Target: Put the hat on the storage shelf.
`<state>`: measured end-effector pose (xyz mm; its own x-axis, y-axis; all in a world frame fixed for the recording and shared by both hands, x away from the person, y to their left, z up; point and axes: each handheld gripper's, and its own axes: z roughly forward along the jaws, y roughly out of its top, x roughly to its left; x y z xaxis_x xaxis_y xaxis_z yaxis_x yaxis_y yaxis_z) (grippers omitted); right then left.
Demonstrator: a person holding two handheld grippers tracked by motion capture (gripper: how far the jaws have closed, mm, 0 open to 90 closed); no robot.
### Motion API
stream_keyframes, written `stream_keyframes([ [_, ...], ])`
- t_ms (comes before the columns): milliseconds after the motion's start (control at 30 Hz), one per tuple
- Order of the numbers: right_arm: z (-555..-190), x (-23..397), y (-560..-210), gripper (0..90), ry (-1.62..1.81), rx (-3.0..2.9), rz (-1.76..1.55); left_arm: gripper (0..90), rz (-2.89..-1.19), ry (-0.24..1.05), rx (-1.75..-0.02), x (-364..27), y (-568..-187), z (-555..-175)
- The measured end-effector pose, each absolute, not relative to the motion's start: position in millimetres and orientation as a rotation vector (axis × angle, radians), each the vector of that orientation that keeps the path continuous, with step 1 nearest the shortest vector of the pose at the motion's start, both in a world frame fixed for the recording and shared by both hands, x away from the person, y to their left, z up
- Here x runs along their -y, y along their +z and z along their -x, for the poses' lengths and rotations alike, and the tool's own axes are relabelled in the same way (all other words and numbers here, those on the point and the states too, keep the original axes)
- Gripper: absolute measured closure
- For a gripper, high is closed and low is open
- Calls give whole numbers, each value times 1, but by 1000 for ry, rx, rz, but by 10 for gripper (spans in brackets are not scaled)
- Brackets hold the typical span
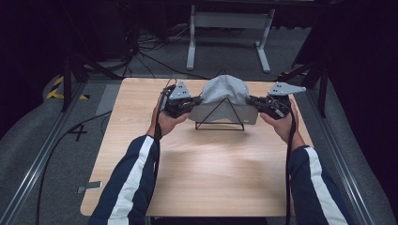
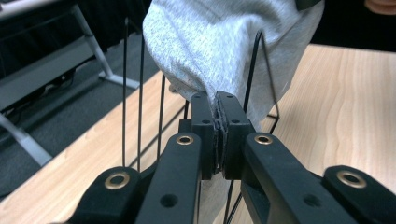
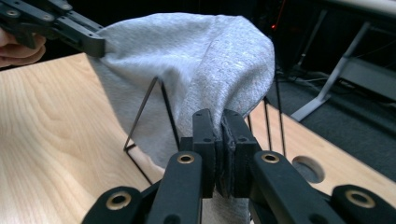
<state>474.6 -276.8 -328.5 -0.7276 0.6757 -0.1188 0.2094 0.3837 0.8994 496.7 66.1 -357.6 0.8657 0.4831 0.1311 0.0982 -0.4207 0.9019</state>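
Grey beanie [image 1: 225,91] is draped over wire stand [image 1: 219,117], brim not fully down; left gripper [image 1: 193,104] and right gripper [image 1: 253,101] each pinch its edge.

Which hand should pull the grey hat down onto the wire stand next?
Neither alone, probably: both together. The left gripper and the right gripper are each shut on an edge of the grey hat, on opposite sides of the wire stand. Pulling with just one would likely tug it crooked.

Light wooden table [image 1: 202,173], black wire stand [image 1: 219,123] on it between the two grippers, grey cloth draped over the stand, round hole [image 3: 308,169] in tabletop right of right gripper
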Motion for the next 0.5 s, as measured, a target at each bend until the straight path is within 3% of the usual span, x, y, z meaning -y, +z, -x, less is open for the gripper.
stream_keyframes([
  [200, -479, 279, -351, 853, 1302, -2218, -801, 872, -1994, 439, -430, -63, -368, -499],
  [500, -468, 282, -342, 853, 1407, -2175, -746, 873, -1935, 445, -386, -74, -358, -485],
])
